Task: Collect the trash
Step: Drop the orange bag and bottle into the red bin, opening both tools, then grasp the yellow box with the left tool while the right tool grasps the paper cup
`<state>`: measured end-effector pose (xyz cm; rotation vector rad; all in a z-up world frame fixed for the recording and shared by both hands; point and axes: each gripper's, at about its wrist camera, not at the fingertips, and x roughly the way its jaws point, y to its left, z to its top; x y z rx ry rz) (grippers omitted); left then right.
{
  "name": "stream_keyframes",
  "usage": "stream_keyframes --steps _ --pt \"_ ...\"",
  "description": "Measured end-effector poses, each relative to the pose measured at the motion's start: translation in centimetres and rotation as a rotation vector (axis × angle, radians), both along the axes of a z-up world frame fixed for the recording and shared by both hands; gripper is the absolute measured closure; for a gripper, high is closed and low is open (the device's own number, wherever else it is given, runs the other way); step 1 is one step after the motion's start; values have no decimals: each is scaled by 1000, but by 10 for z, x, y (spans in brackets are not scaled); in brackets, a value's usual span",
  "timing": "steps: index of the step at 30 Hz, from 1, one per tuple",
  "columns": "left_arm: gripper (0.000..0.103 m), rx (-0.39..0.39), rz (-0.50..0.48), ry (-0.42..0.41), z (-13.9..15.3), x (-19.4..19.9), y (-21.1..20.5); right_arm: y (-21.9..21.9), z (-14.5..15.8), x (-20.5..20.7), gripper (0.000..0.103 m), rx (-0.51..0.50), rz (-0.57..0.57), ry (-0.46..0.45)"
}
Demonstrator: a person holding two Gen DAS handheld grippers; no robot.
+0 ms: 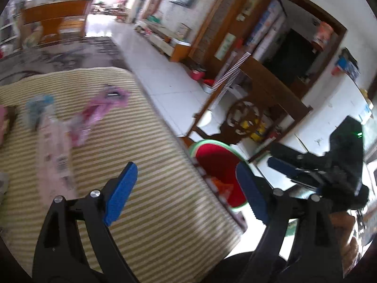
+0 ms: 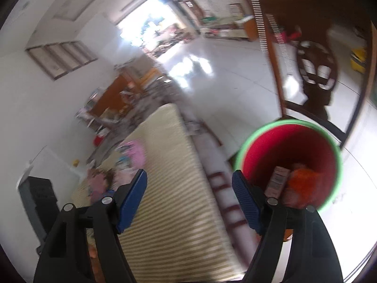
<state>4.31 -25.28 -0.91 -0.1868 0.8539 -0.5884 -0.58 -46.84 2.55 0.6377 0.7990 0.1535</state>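
Blue-padded and black-armed, the left tongs [image 1: 186, 188] stand wide with nothing between the pads in the left wrist view. Under them runs the yellow-and-white striped mat [image 1: 150, 212] on a low surface. The remaining trash lies ahead and to the left on that mat: a crumpled pink-and-purple plastic wrapper [image 1: 103, 108], a pale blue wrapper [image 1: 38, 108] just beside it, and a long pale pink printed packet [image 1: 55, 151] whose long axis runs roughly toward the camera. The red plastic bucket with a green rim [image 1: 216, 162] sits on the floor off the mat's right edge, and the right tongs [image 1: 294, 167] hang near it, farther right.

In the right wrist view the right tongs [image 2: 189, 200] are also spread and empty. The bucket [image 2: 259, 146] is close on the right, already holding an orange wrapper [image 2: 304, 181] and a small brown carton [image 2: 278, 181]. The pink wrappers [image 2: 136, 153] lie well apart, up the mat to the left. By this layout the left tongs seem nearer the trash.
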Motion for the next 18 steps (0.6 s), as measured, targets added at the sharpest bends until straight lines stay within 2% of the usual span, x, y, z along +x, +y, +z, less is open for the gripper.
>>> stream_keyframes --steps 3,6,8,11,15,18 --pt "20 28 75 -3 1 -8 34 40 6 9 27 -5 76 -13" --pt "20 54 163 -11 1 -17 79 78 -1 19 27 -2 144 3" --pt "20 70 222 -14 2 -23 110 99 -3 26 28 -72 178 41" --pt "20 95 363 -18 1 -29 177 106 3 25 27 -101 167 -1" --pt "20 70 541 17 -7 -28 258 106 -1 28 27 -115 141 34" --pt "20 72 640 46 -16 -24 304 102 -5 28 27 -116 136 46"
